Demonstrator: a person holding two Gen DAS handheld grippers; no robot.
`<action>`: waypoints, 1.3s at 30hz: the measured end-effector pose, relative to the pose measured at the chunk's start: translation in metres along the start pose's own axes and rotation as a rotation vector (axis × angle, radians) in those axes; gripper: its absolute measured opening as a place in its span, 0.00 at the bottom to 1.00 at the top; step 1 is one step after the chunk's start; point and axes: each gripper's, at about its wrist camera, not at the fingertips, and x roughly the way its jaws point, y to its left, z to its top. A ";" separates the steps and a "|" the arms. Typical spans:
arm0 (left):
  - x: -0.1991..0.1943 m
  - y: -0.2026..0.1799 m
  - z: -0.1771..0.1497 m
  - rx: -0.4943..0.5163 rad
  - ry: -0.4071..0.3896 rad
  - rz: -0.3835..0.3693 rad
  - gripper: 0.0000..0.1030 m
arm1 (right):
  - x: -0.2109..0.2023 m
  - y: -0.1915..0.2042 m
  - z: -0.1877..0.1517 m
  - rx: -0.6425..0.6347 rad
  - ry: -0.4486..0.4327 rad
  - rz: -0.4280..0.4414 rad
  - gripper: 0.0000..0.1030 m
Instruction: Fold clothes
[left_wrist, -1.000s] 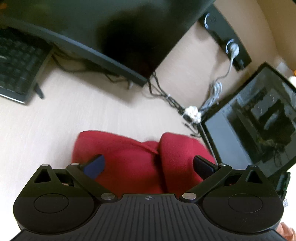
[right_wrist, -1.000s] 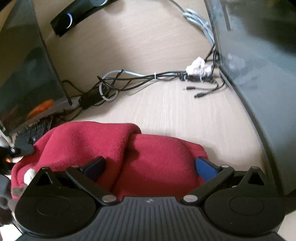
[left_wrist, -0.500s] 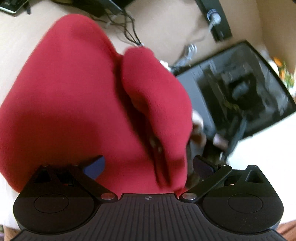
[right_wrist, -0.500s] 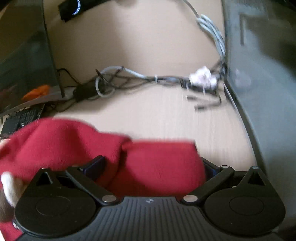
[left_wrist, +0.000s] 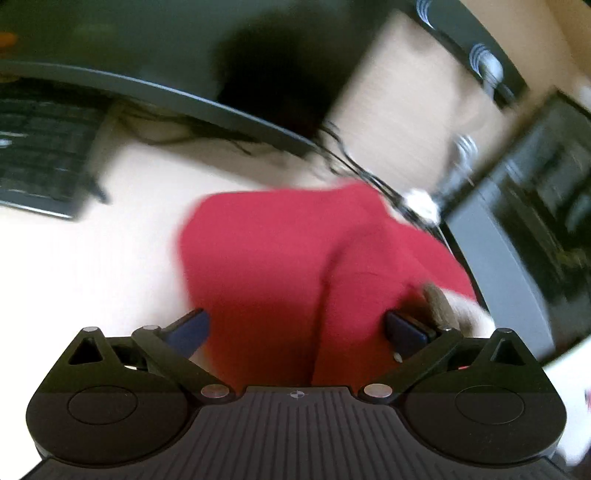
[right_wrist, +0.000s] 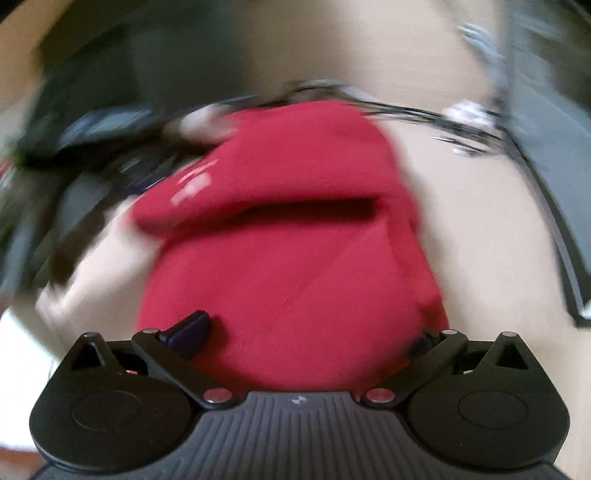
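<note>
Mid-fold: red garment (left_wrist: 295, 266) bunched on desk (left_wrist: 110, 258).
Left gripper (left_wrist: 295, 328) and right gripper (right_wrist: 306, 332) both spread wide, gripping nothing; next, regrasp an edge.

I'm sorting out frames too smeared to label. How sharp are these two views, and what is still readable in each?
Left wrist view: motion blur smears the keyboard, cables and monitors; the red garment has soft edges, yet the left gripper is crisp, jaws wide. Right wrist view: heavier, swirling blur; background unreadable, white print on the garment streaked, only the right gripper sharp. Fisheye bends both.
</note>
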 end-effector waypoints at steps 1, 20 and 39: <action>-0.010 0.002 0.002 -0.011 -0.021 -0.008 1.00 | -0.010 0.003 0.001 -0.028 -0.020 0.020 1.00; -0.063 -0.065 -0.054 0.213 -0.108 -0.077 1.00 | -0.012 -0.042 -0.021 -0.067 -0.111 -0.331 1.00; -0.033 -0.099 -0.090 0.392 -0.024 -0.115 1.00 | -0.008 -0.063 0.131 -0.067 -0.278 -0.215 1.00</action>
